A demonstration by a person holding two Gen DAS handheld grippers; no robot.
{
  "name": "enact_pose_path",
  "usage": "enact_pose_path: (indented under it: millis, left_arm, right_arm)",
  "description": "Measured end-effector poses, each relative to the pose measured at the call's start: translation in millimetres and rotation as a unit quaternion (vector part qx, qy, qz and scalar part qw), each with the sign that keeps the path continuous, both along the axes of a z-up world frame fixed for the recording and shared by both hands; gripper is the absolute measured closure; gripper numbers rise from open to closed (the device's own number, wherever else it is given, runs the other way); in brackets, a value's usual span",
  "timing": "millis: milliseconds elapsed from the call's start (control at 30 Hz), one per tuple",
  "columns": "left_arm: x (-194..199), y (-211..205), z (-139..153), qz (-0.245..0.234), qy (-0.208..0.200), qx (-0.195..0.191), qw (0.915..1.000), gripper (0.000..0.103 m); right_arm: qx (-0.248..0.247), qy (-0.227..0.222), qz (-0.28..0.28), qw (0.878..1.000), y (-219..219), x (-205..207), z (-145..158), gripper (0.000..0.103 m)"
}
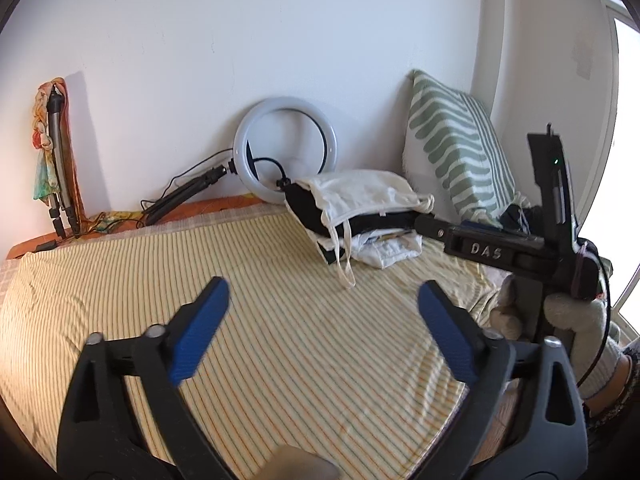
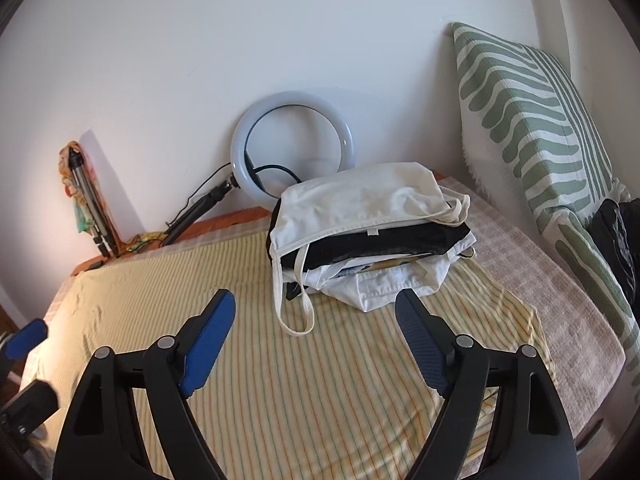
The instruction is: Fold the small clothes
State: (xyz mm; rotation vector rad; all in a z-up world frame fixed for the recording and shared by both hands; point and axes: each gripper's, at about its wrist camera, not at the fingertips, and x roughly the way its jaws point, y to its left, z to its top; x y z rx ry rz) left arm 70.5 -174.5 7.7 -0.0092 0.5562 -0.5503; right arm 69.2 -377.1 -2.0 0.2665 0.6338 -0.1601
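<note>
The pile of clothes is seen on the striped yellow sheet of the bed, near the wall, ahead of and slightly right of the right gripper, well apart from its fingers. A cream garment is laid on top, a black one beneath it, and white pieces at the bottom; a thin cream strap is trailed off the pile's left edge onto the sheet, ending between the two blue pads but beyond their tips. From left to right, a folded tripod is leaned against the wall, a ring light is propped behind the pile, and a green-and-white patterned pillow is stood in the corner. The left gripper is held low over the bare sheet with its fingers spread wide and nothing between them; in its view the pile lies far ahead to the right. The right gripper's fingers are likewise spread wide and empty. In the left wrist view the right tool is seen from the side, gripped by a gloved hand and levelled toward the pile; the raised letters "DAS" are read on its black body.
</note>
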Motion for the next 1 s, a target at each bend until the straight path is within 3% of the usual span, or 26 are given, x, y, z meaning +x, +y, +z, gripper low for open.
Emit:
enact_pose_path:
  millis: [500, 1000]
  left_arm:
    - [-0.2, 7.5, -1.7, 0.043, -0.001, 0.033, 0.9985, 0.000]
    - [0.7, 7.9, -2.7, 0.045, -0.001, 0.043, 0.9981, 0.000]
  right_arm:
    - [0.003, 0.001, 0.002, 1.000, 11.1, 6.3, -2.5, 0.021]
    - [0.021, 0.010, -0.004, 1.000, 8.5, 9.3, -10.1, 0.021]
